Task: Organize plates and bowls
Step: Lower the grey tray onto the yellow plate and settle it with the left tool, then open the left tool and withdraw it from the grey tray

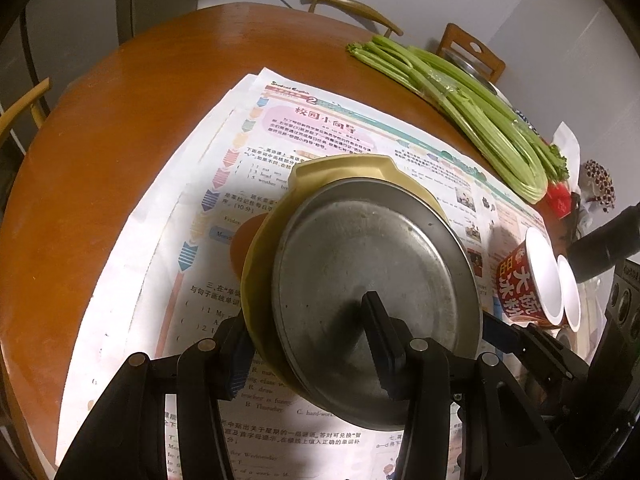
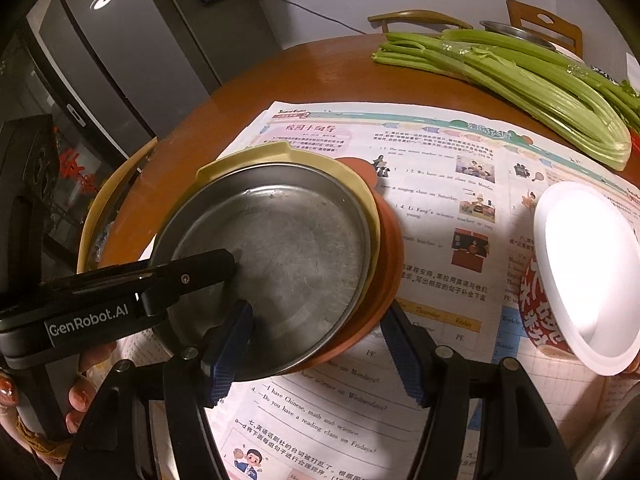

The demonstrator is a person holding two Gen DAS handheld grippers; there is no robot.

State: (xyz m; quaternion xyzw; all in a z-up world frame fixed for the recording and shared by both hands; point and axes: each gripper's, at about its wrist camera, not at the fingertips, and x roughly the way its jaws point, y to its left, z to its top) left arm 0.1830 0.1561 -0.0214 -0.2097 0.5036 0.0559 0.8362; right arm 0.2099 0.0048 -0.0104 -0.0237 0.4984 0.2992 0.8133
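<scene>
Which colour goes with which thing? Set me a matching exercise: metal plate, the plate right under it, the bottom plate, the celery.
Things:
1. metal plate
2. plate directly under it
3. bottom plate
4. celery

Colours:
a. green
b. orange-brown
c. grey steel
d. pale yellow

Pairs: 1-c, 2-d, 3-b, 4-a

Metal plate [image 2: 272, 264] atop stacked plates [image 2: 390, 248], apparently
</scene>
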